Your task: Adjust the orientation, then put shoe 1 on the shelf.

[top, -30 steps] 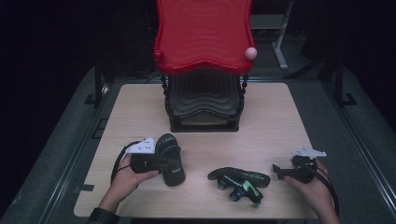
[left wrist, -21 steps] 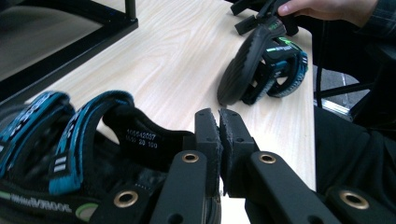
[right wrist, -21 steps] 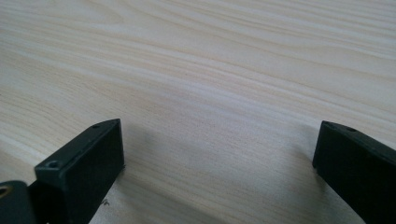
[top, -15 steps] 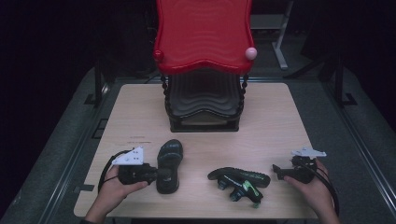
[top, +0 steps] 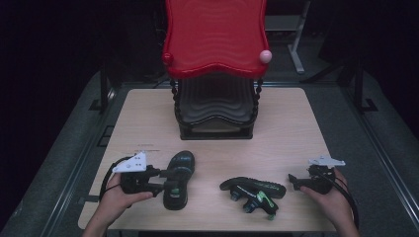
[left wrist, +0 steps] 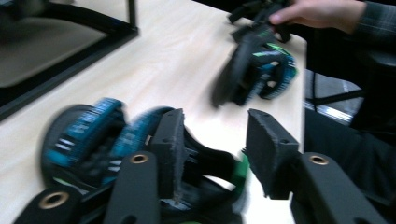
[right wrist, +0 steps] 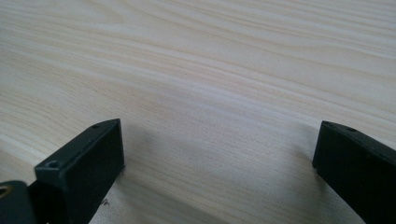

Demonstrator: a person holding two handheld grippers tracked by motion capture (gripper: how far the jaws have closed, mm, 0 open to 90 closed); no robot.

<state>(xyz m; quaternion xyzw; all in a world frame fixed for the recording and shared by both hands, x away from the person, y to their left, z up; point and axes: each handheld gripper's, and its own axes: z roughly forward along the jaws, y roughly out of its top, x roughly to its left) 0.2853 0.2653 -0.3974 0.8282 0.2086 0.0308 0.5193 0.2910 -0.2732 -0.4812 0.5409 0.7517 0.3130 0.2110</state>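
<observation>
A black sandal with blue and green straps [top: 177, 180] lies sole up at the front left of the table [top: 291, 128]. My left gripper [top: 165, 180] sits at its left side. In the left gripper view, blurred, the jaws [left wrist: 212, 140] have just been opening; they stand apart over the sandal's [left wrist: 84, 140] edge, with part of it between them and the pads not pressing. A second sandal [top: 254, 191] lies on its side at front centre. To its right, my right gripper [top: 292, 180] rests open over bare wood [right wrist: 210, 70].
A small rack with a red wavy top tier [top: 215, 37] and a black lower tier [top: 215, 106] stands at the back middle of the table. Dark floor and metal frame rails surround the table. The other hand [left wrist: 317, 14] shows far off in the left gripper view.
My left hand has shifted left and toward the near edge, and the left sandal has come nearer the edge with it. The right hand and the second sandal have stayed put.
</observation>
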